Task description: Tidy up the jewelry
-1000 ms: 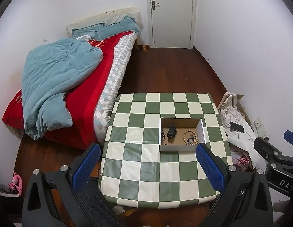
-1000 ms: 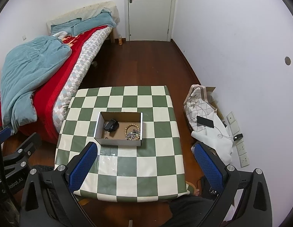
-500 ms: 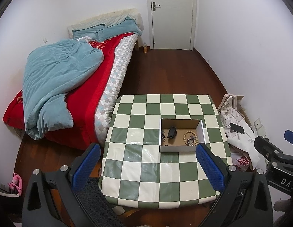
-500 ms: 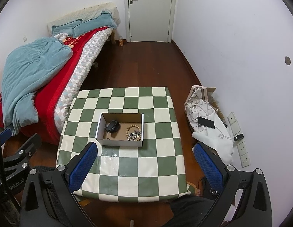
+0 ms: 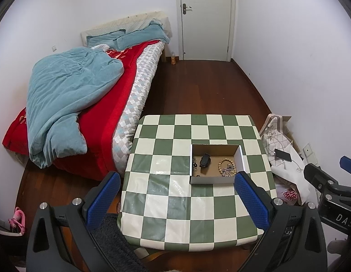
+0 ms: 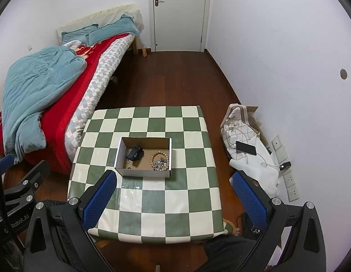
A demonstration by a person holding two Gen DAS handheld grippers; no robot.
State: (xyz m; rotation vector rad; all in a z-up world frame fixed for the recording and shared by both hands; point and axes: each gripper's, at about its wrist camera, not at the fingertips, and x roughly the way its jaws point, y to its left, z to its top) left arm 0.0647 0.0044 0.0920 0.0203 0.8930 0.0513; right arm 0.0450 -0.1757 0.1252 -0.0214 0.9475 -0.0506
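Both grippers are just hanging up high right now, nothing in either one. The left gripper (image 5: 176,196) has its blue fingers spread wide, and the right gripper (image 6: 174,196) is the same, wide apart and empty, both well above the checkered surface (image 6: 152,204).

Straight ahead of them is the open cardboard box (image 6: 144,172) sitting on that surface, and all the jewelry is already inside it. On the right side there's a wooden bead bracelet (image 6: 160,156) with a silvery chain (image 6: 159,164) bunched up against it, touching or tangled, can't tell which. On the left is a dark chunky thing (image 6: 135,153), maybe a watch or a clip, plus some tiny bits along the left wall that are too small to make out.

My guess on handling: everything here is light. The bead loop should be floppy but grippy, so pinch across one side of the ring. The chain is going to be limp and slippery and will probably drag the beads along, so grab it at the thickest clump. The dark piece looks rigid, easiest to take across its narrow width.
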